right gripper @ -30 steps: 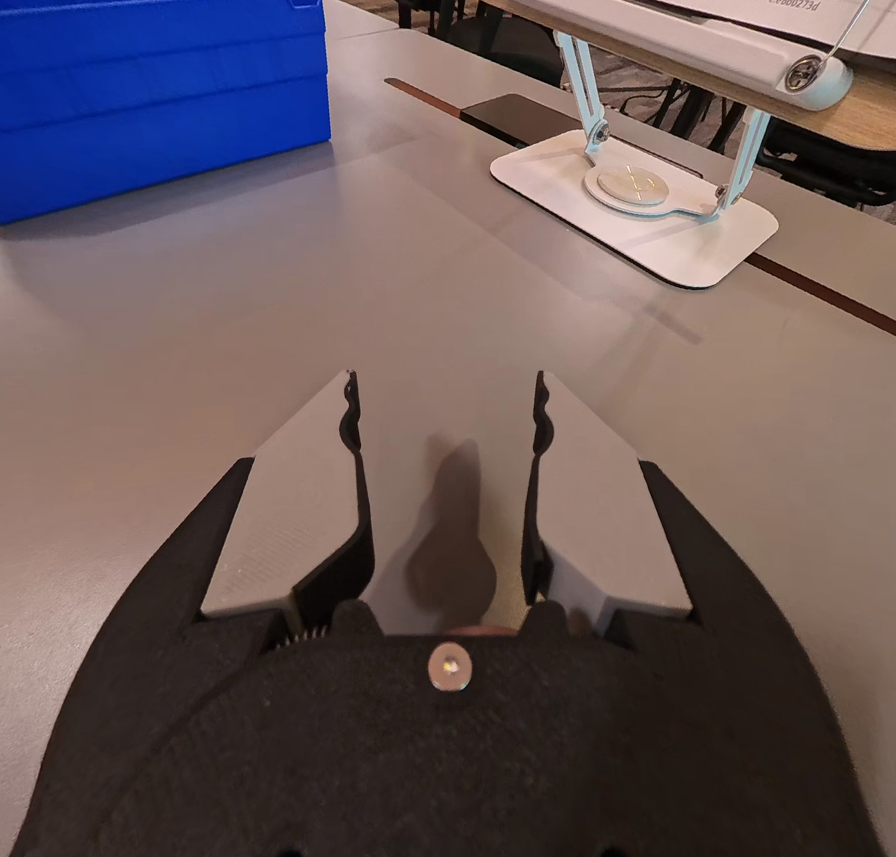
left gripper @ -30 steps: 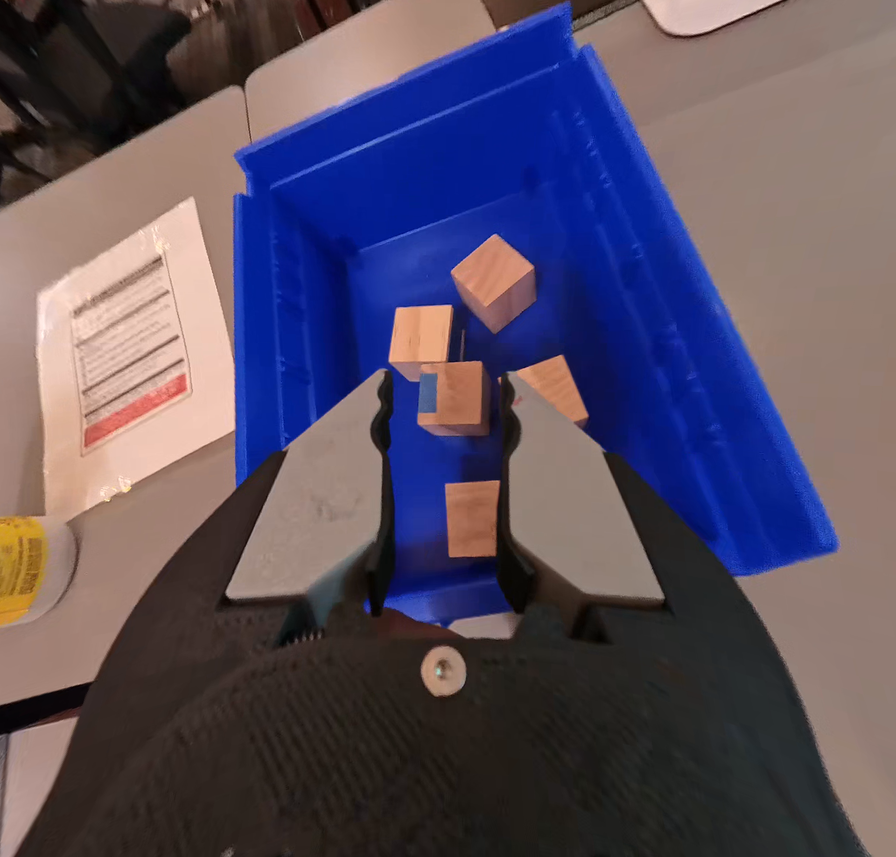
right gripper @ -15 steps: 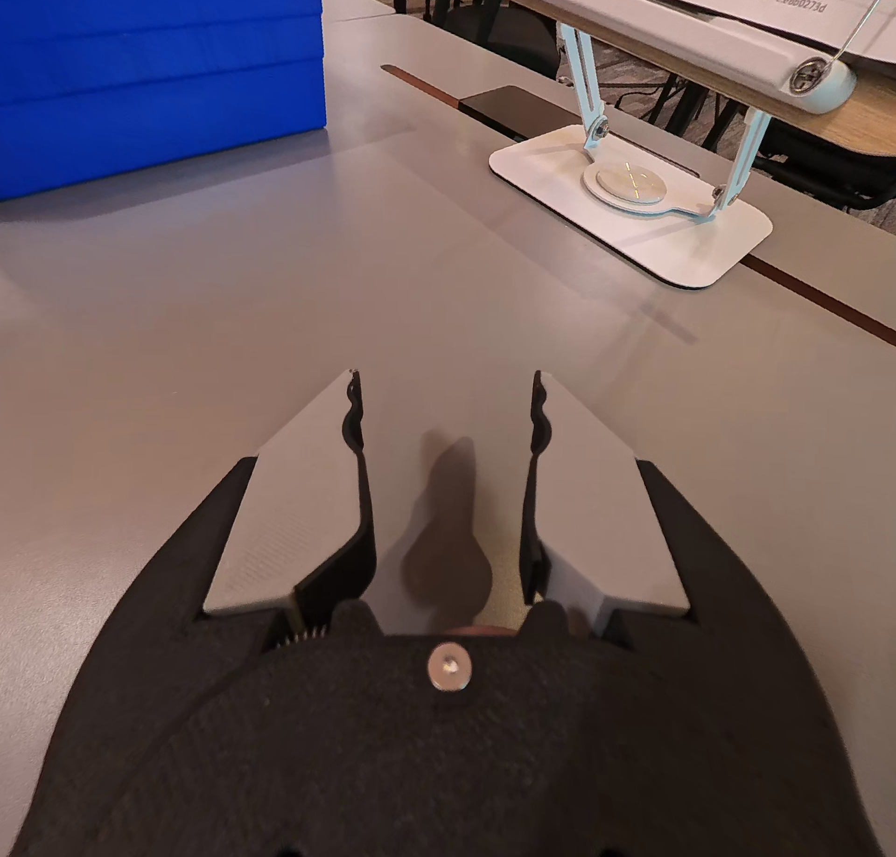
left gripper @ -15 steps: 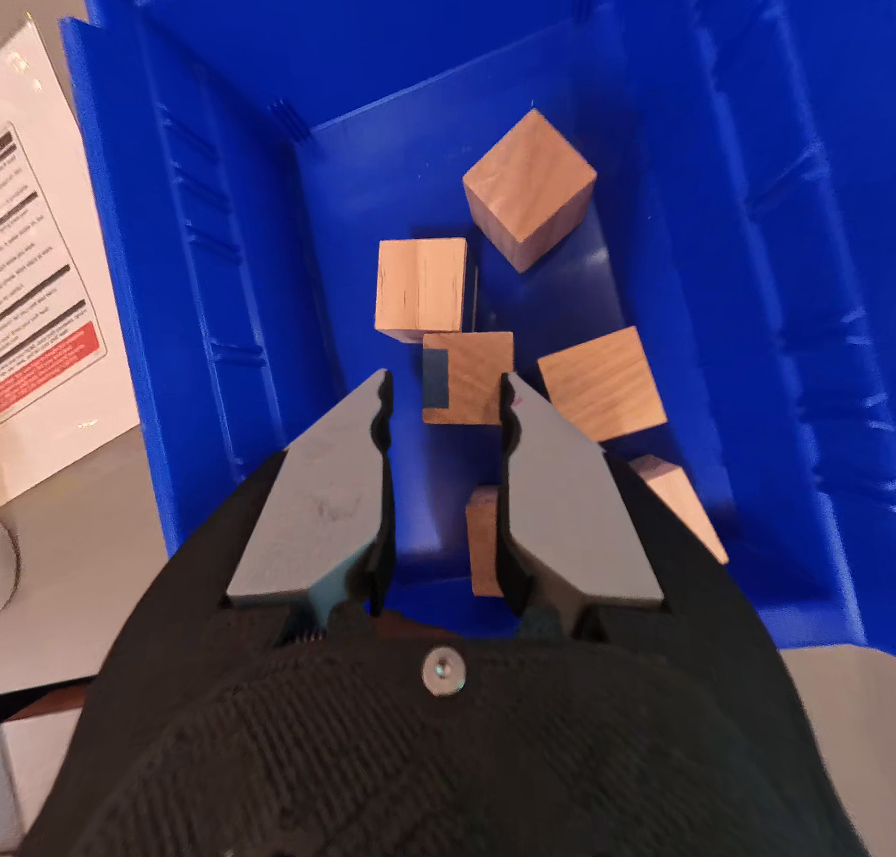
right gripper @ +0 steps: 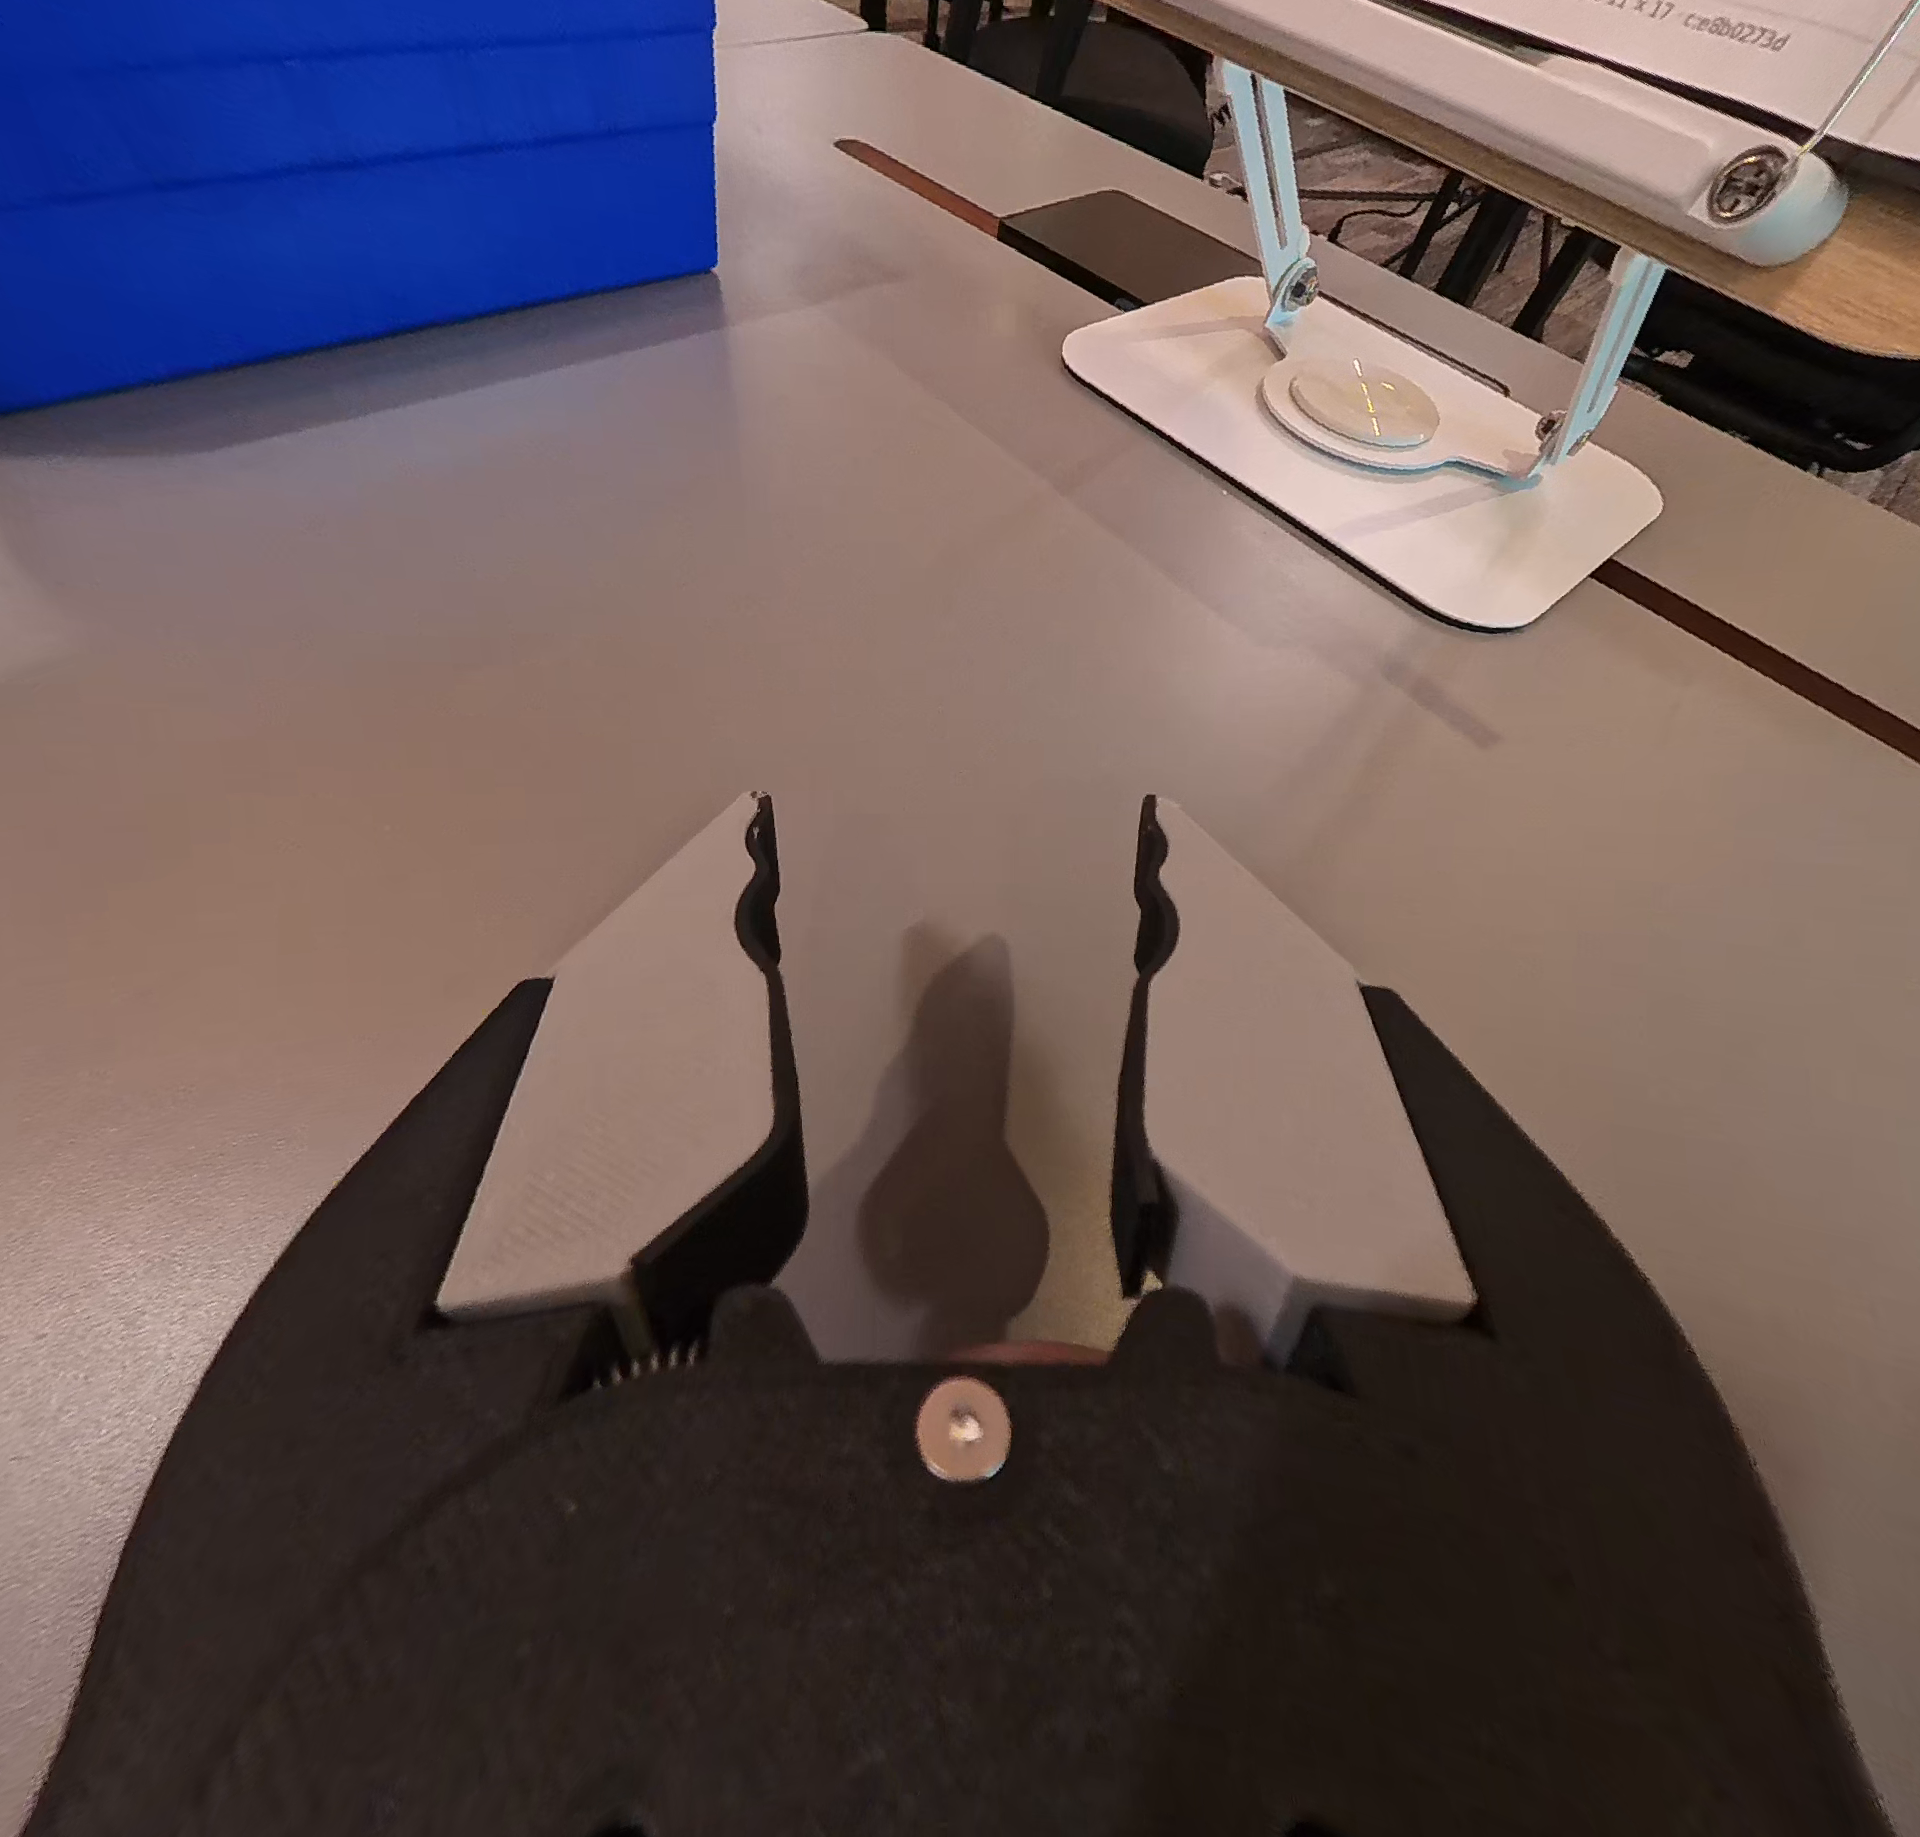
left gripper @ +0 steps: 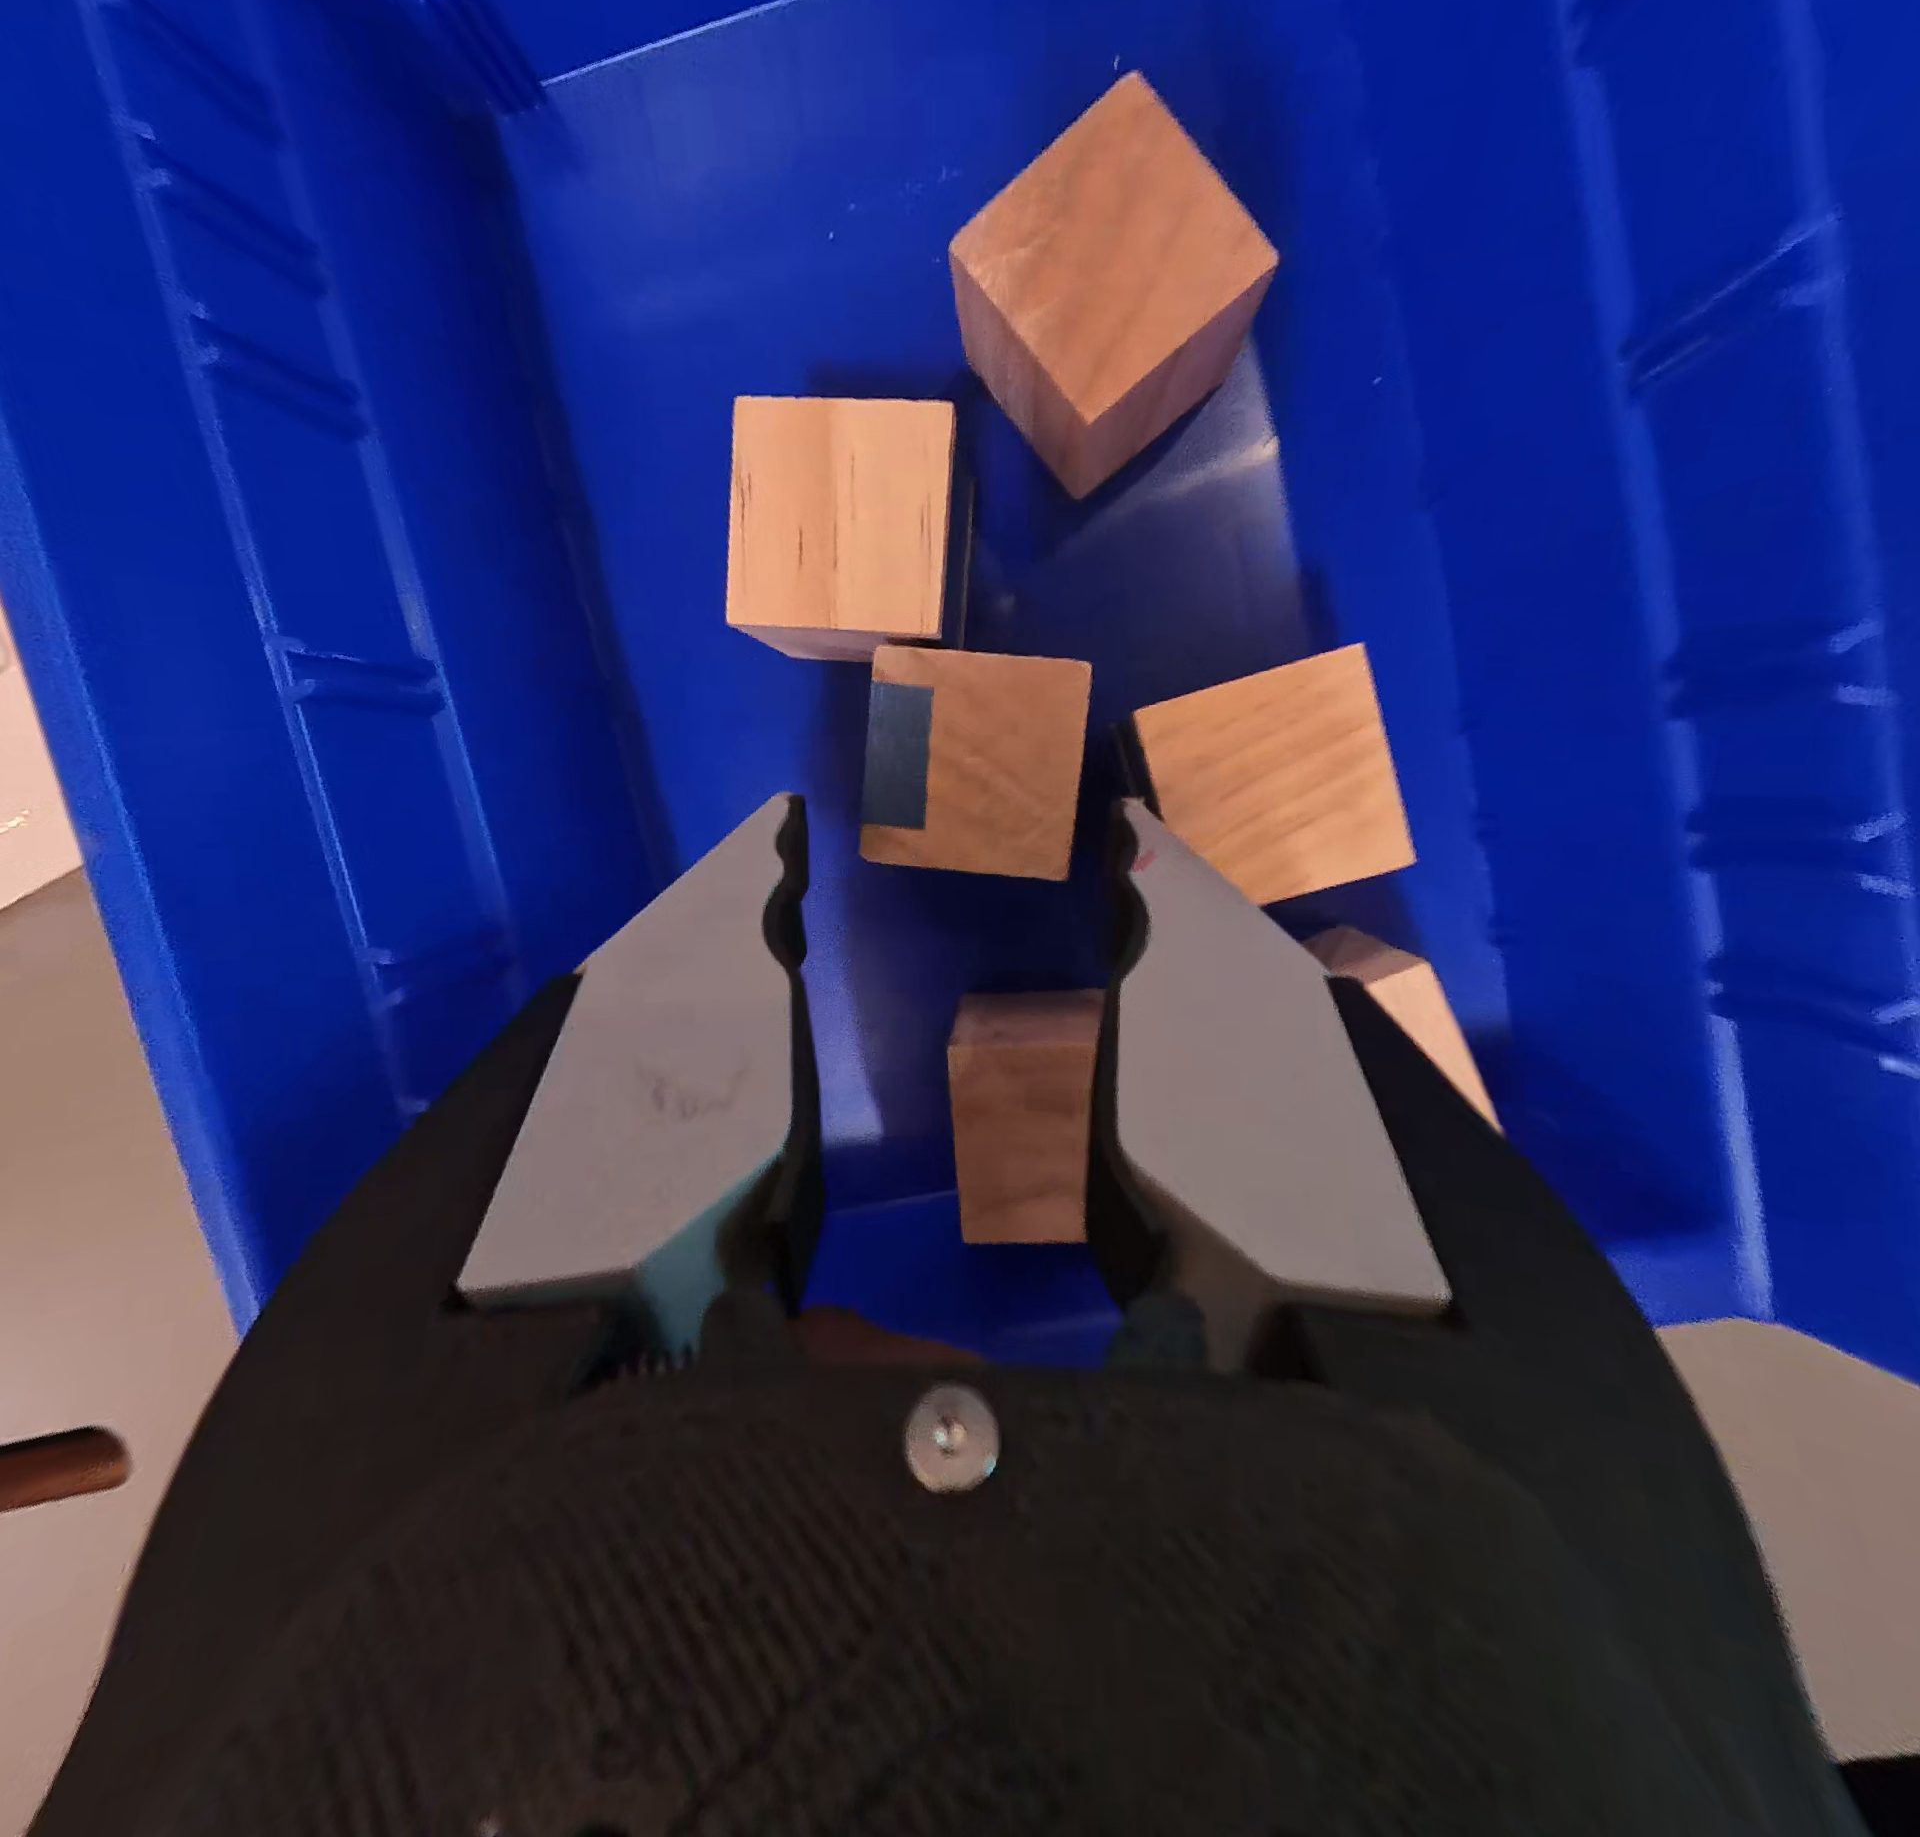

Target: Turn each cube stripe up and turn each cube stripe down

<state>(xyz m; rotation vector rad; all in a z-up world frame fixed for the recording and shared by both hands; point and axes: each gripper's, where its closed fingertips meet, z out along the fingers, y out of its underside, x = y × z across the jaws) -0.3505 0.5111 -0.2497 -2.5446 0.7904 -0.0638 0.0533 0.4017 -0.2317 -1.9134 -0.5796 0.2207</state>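
Cubes of wood lie in the blue bin under my left hand-held gripper, open wide and empty just short of the striped cube, while my right hand-held gripper hangs open and empty over the grey desk.

Left wrist cam looks steeply down, close, into blue bin w/ cubes. Right wrist cam sits low over grey table, facing fwd; shared: same bin, far left.
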